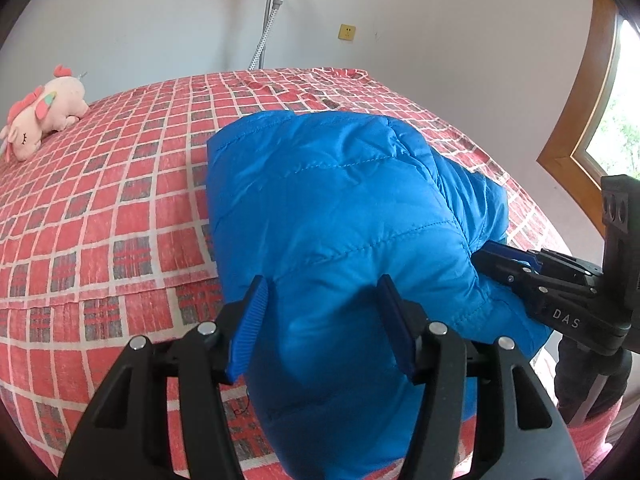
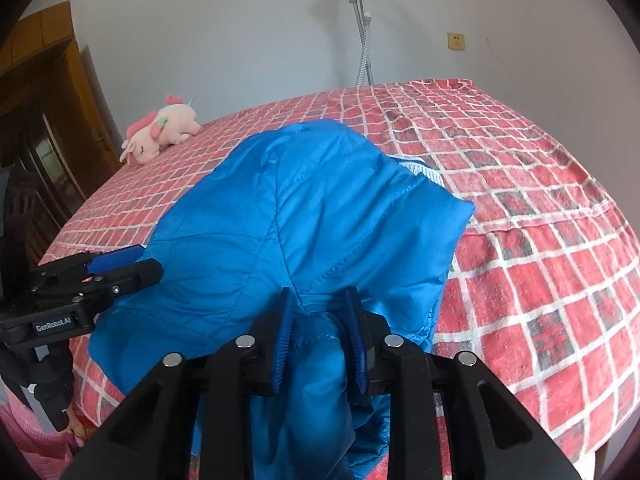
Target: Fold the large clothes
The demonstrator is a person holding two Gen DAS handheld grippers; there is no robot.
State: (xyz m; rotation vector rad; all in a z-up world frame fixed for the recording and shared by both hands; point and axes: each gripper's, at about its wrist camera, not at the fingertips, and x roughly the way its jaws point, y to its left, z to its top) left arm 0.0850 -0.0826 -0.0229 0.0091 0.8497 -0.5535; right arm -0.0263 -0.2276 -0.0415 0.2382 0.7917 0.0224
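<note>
A blue quilted puffer jacket (image 1: 340, 208) lies bunched on the bed near its front edge; it also shows in the right wrist view (image 2: 304, 216). My left gripper (image 1: 324, 296) has its blue pads wide apart, with a fold of the jacket bulging between them. My right gripper (image 2: 318, 312) is closed on a bunched fold of the jacket near its near edge. The right gripper shows at the right of the left wrist view (image 1: 508, 264), touching the jacket's side. The left gripper shows at the left of the right wrist view (image 2: 120, 266), at the jacket's left edge.
The bed has a red plaid cover (image 1: 100, 208), also seen in the right wrist view (image 2: 540, 240). A pink plush toy (image 1: 44, 112) lies at the far left (image 2: 160, 132). A grey stand (image 2: 362, 24) leans on the wall. A wooden window frame (image 1: 580, 128) is at right.
</note>
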